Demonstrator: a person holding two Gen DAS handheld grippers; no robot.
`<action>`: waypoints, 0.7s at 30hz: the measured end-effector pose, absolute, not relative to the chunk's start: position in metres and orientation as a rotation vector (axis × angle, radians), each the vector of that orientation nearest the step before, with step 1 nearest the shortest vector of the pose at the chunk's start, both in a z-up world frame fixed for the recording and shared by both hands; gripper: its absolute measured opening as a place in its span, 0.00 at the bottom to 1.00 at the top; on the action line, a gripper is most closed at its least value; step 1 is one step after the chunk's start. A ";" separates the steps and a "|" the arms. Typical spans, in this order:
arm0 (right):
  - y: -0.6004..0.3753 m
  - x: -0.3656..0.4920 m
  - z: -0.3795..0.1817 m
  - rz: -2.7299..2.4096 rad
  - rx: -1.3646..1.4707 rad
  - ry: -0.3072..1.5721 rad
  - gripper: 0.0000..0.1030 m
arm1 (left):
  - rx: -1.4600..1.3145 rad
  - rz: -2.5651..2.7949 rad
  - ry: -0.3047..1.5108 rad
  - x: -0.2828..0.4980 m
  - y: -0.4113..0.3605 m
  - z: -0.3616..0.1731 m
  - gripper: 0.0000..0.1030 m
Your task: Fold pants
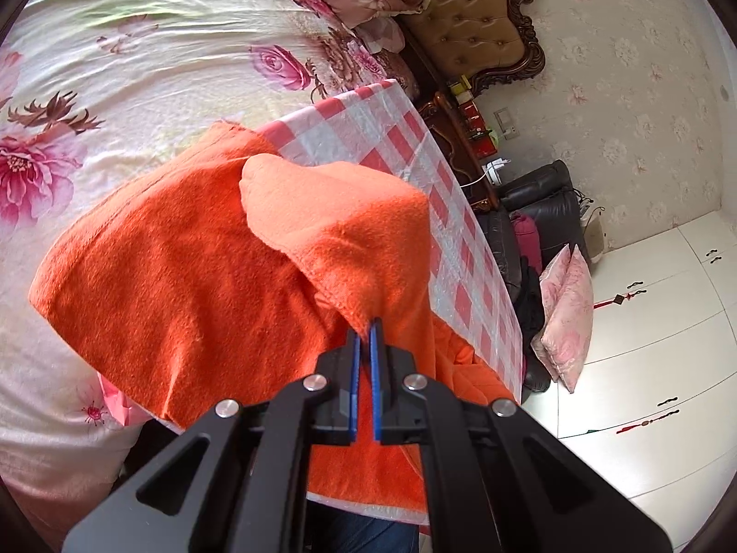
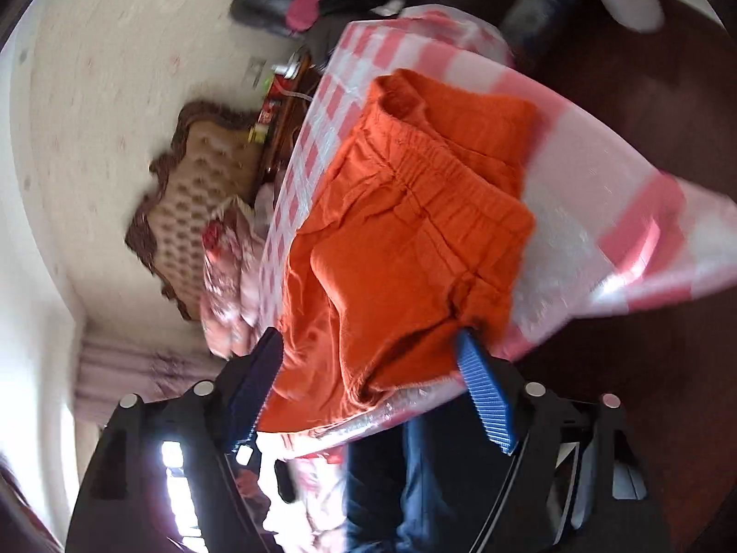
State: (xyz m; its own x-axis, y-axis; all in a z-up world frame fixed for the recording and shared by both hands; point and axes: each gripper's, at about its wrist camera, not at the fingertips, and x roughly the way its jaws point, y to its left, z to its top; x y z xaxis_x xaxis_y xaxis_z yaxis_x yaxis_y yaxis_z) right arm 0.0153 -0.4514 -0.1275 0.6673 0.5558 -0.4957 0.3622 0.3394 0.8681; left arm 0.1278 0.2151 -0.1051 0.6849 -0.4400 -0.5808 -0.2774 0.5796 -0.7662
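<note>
A flowered bed (image 1: 138, 69) lies beside the checked table (image 1: 414, 147). The orange pants (image 2: 414, 230) lie on this table, waistband toward its far end; the right view is blurred. The left gripper (image 1: 365, 327) pinches a pants fold. The right gripper (image 2: 368, 345) stands wide, holding nothing.

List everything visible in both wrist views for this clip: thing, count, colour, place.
pants: one, orange, on the table
table: one, red-white check cover, beside the bed
bed: one, floral sheet, left of table
headboard: one, tan tufted, against wall
armchair: one, black, past the table
cushions: two, pink, on floor
left gripper: jaws shut on pants
right gripper: jaws open, pants edge between
</note>
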 end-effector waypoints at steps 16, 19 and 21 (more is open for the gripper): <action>-0.452 0.070 -0.111 0.032 1.122 1.008 0.14 | -0.995 -0.101 0.864 0.135 0.222 -0.106 0.03; -0.456 0.096 -0.070 0.049 1.071 0.946 0.13 | -0.957 -0.094 0.865 0.173 0.224 -0.079 0.03; -0.460 0.130 -0.041 0.059 1.076 0.904 0.13 | -0.916 -0.076 0.892 0.225 0.223 -0.051 0.03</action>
